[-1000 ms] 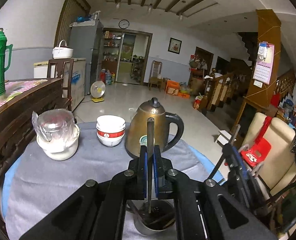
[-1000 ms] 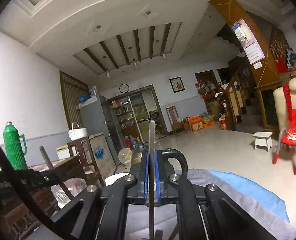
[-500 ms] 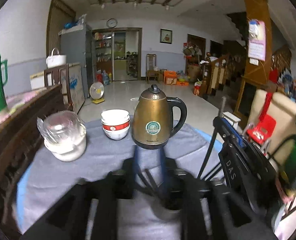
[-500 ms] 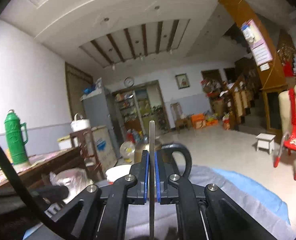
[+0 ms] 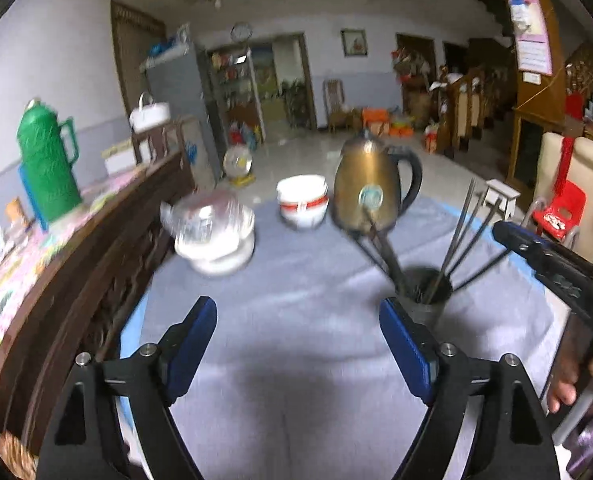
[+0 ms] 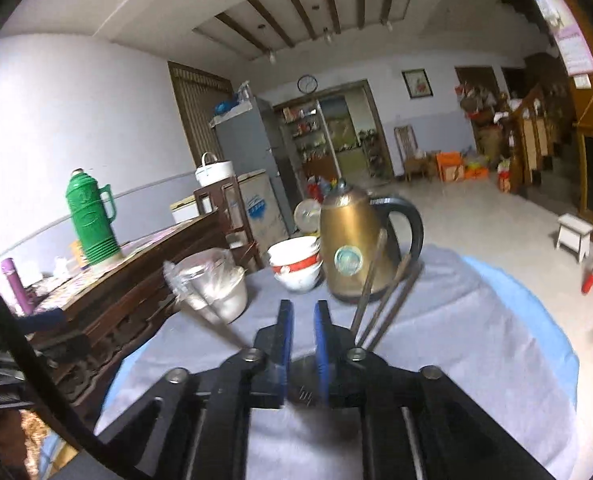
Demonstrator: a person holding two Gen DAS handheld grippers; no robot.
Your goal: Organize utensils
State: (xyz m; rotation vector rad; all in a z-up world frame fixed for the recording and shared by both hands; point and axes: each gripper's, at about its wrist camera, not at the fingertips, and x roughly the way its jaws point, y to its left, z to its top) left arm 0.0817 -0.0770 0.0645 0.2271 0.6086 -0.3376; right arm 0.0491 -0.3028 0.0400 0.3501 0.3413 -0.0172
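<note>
A dark metal utensil cup stands on the grey cloth, with several chopsticks and a dark-handled utensil leaning out of it. My left gripper is wide open and empty, just left of and nearer than the cup. My right gripper is slightly open with nothing between its fingers, right above the cup; chopsticks lean out to its right. The right gripper's body shows in the left wrist view.
A gold kettle, stacked white bowls and a plastic-covered white pot stand at the far side of the cloth. A dark wooden sideboard with a green thermos is on the left.
Both grippers let go of their chopsticks, which now stand in the cup. The left gripper opened wide and pulled back to the left; the right opened a little.
</note>
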